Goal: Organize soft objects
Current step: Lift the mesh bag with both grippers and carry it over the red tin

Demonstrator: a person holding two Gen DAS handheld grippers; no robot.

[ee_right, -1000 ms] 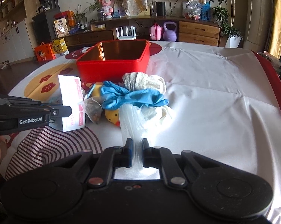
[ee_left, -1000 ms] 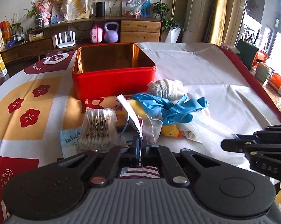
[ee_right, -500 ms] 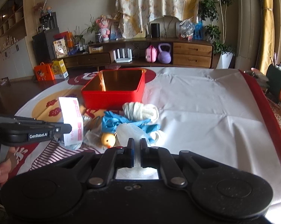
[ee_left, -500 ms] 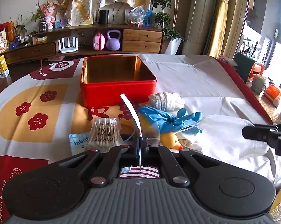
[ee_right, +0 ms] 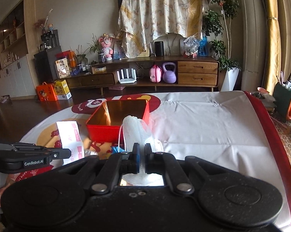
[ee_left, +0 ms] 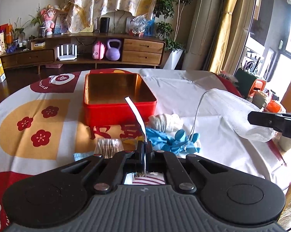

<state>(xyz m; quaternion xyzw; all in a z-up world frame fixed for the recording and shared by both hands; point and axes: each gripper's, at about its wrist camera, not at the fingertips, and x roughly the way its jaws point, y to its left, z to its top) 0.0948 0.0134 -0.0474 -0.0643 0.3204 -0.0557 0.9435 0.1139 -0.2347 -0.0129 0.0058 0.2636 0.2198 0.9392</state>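
The right tongs pinch a white mesh bag; the left tongs grip a flat paper packet. The red tin stands ahead of both. Carry each over the rim before releasing, so the bag's loose cord does not snag.

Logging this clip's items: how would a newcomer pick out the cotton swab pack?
Find the red tin on the table. Nearer the camera than its front left corner lies the cotton swab pack, a clear packet of tan-tipped sticks, unlike the blue gloves and white cloth bundle to its right.
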